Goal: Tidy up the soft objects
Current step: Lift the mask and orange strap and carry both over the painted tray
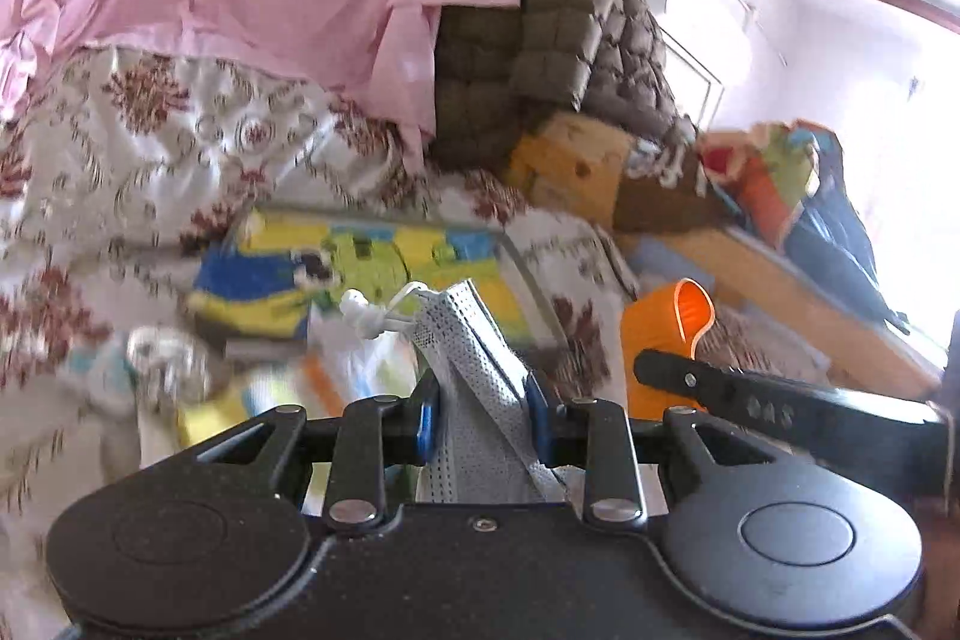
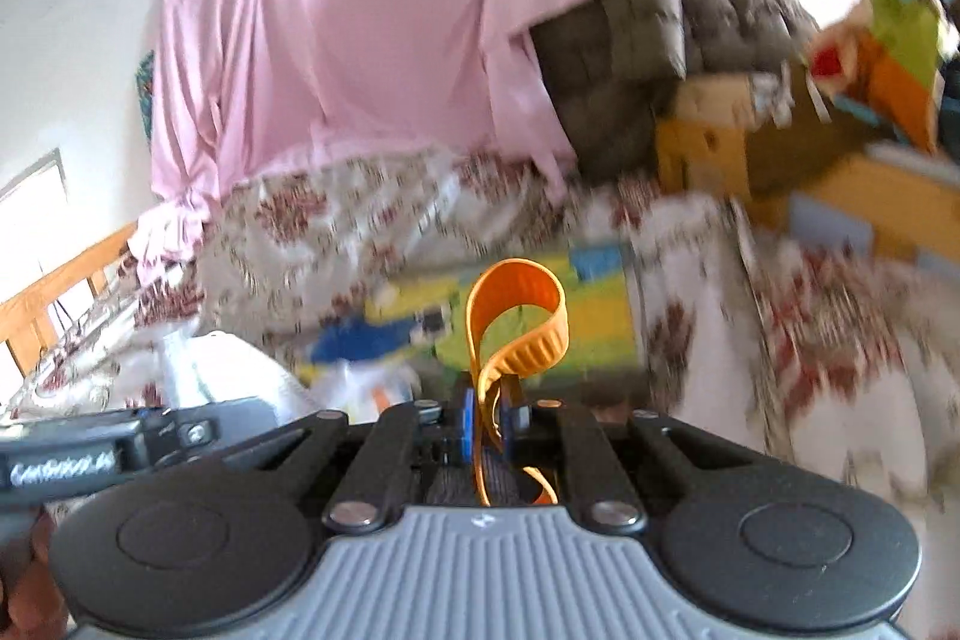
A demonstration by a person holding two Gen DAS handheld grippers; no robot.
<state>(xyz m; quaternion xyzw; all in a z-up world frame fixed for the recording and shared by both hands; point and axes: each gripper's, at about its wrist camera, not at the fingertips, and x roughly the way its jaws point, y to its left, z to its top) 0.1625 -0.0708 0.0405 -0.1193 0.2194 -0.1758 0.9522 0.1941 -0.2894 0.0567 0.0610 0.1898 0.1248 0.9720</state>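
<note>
My left gripper [image 1: 480,415] is shut on a folded grey face mask [image 1: 474,370], whose white ear loops [image 1: 375,310] stick up to the left above the blue pads. My right gripper [image 2: 489,421] is shut on an orange rubbery band [image 2: 516,322] that curls up in a loop above the jaws. In the left wrist view that orange band [image 1: 666,334] and the right gripper's black arm [image 1: 780,403] show at the right. Both grippers hang above a bed with a floral cover [image 1: 180,142].
A yellow, blue and green cartoon box [image 1: 360,274] lies on the bed ahead. A pink sheet [image 2: 360,40] hangs behind it, next to a brown quilted blanket [image 1: 576,16]. Cardboard boxes [image 1: 570,160] and coloured clutter fill a wooden shelf [image 1: 810,292] at right. White plastic bags [image 2: 222,370] lie left.
</note>
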